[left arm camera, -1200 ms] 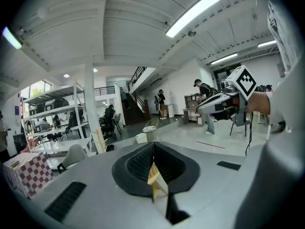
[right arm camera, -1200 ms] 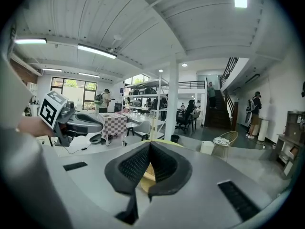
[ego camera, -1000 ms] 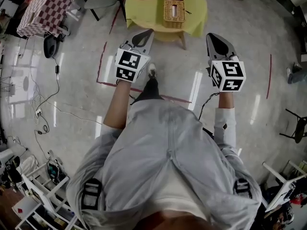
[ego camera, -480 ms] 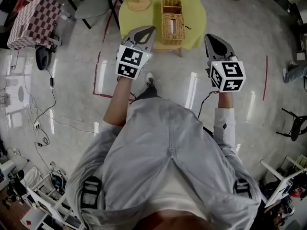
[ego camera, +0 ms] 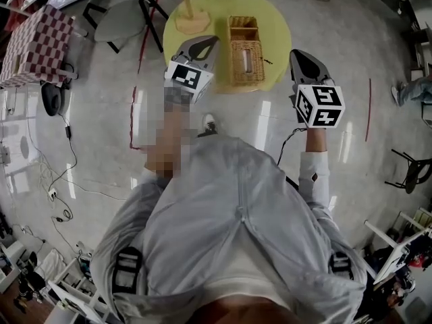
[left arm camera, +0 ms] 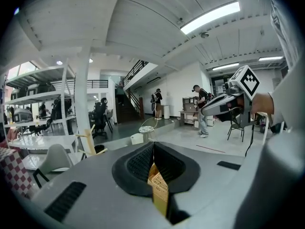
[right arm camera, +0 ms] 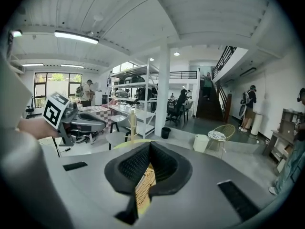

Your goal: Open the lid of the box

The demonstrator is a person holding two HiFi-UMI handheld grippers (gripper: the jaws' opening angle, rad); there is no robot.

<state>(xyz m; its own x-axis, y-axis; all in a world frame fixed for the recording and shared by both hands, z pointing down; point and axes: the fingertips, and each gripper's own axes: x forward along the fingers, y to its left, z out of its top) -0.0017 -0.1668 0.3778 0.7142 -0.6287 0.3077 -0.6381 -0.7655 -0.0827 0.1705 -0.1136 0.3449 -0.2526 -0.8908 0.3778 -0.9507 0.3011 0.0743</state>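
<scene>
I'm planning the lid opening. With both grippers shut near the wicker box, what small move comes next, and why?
Probably lower the left gripper toward the wicker box on the yellow table, parting its jaws: both it and the right gripper are shut and neither touches it.

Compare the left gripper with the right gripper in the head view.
The left gripper overlaps the edge of the yellow table, beside the wicker box; the right gripper lies over the floor just off it. The left gripper reaches farther forward than the right gripper. Both have their fingers shut, holding nothing.
</scene>
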